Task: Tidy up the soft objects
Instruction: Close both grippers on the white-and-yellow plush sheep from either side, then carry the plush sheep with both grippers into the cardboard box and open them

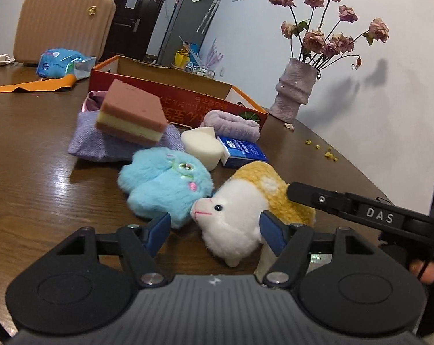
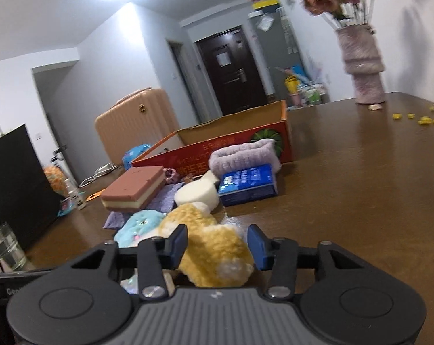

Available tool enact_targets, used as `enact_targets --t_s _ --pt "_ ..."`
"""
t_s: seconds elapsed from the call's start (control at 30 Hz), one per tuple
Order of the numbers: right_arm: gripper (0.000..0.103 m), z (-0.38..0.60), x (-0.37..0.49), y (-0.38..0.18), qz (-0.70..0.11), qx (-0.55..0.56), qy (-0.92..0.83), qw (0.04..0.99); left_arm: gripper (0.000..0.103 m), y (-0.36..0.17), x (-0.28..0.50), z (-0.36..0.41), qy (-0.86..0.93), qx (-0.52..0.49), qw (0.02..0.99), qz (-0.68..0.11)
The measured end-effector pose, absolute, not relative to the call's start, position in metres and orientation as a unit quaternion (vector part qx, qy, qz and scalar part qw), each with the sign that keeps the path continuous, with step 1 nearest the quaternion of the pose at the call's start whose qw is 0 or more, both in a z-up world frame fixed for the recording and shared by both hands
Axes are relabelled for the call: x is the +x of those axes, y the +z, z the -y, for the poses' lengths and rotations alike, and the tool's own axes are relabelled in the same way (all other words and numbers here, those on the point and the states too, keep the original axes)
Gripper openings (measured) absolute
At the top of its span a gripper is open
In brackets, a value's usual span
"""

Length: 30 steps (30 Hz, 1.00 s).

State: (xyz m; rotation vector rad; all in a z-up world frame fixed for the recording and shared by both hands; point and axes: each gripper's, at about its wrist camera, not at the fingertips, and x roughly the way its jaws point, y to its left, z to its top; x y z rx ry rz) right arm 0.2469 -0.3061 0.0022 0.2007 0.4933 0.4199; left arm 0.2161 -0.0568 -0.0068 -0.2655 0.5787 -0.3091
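Note:
A white and yellow plush sheep lies on the brown table, touching a fluffy blue plush. My left gripper is open around the sheep's head; its left pad stands apart from it. In the right wrist view my right gripper is shut on the sheep's yellow back, both pads against the fleece. Behind lie a pink and cream layered sponge, a white sponge, a rolled purple towel and a purple cloth.
An open red cardboard box stands behind the pile. A blue tissue pack lies beside the white sponge. A vase of dried roses is at the far right, a peach suitcase at the far left. A glass stands at the left.

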Motion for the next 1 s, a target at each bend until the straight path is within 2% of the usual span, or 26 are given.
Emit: enact_targets --t_s 0.23,0.37,0.5,0.53,0.57,0.67,0.73,1.0 --pt "0.043 0.311 0.268 0.009 -0.285 0.057 0.270 0.918 0.064 -0.006 0.232 0.056 -0.121 -0.170 0.935 -0.287" --pt "0.046 0.312 0.272 0.013 -0.264 0.051 0.270 0.924 0.064 -0.003 0.234 0.060 -0.121 -0.177 0.931 -0.296" --pt "0.051 0.311 0.292 0.008 -0.280 0.046 0.300 0.911 0.065 -0.002 0.227 0.064 -0.118 -0.173 0.931 -0.300" --pt "0.050 0.311 0.293 0.008 -0.282 0.040 0.306 0.908 0.064 -0.002 0.225 0.066 -0.124 -0.170 0.931 -0.299" --pt "0.050 0.309 0.294 0.008 -0.284 0.033 0.311 0.906 0.054 -0.003 0.225 0.067 -0.134 -0.170 0.929 -0.301" --pt "0.050 0.309 0.293 0.006 -0.293 0.020 0.322 0.900 0.049 -0.002 0.229 0.071 -0.132 -0.172 0.929 -0.300" --pt "0.046 0.312 0.290 0.007 -0.296 0.019 0.325 0.898 0.047 0.000 0.232 0.071 -0.127 -0.184 0.928 -0.297" --pt "0.044 0.328 0.282 0.042 -0.239 0.056 0.306 0.920 0.047 0.045 0.259 0.083 -0.155 -0.149 0.953 -0.211"
